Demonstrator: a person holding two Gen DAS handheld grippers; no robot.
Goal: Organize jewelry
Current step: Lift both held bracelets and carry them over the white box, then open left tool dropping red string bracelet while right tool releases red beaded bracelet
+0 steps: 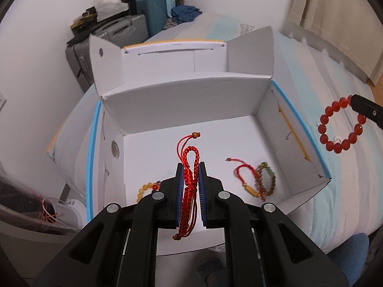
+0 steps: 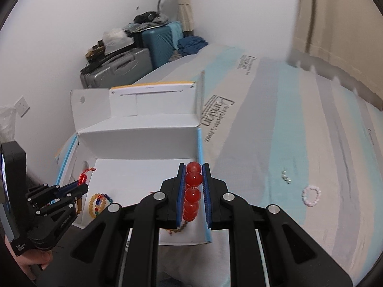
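My left gripper point(image 1: 190, 167) is shut on a red braided cord bracelet point(image 1: 189, 189), held above the floor of an open white box point(image 1: 182, 148). Seen from the right wrist, the left gripper point(image 2: 82, 183) hovers over the box's left side with the red braided cord bracelet point(image 2: 83, 176) sticking out. My right gripper point(image 2: 193, 168) is shut on a red bead bracelet point(image 2: 192, 191) over the box's right wall. In the left wrist view the red bead bracelet point(image 1: 338, 124) hangs from the right gripper's fingers point(image 1: 366, 110). Inside the box lie a yellow bead bracelet point(image 1: 146, 189), a red cord bracelet point(image 1: 244, 174) and a brown-green bead bracelet point(image 1: 264, 179).
The box sits on a striped blue and grey mattress point(image 2: 299, 131). On the mattress to the right lie a pink bead ring point(image 2: 310, 196) and small pearly beads point(image 2: 286, 176). Suitcases point(image 2: 134, 55) are stacked in the far corner. A hand point(image 2: 31, 263) grips the left tool's handle.
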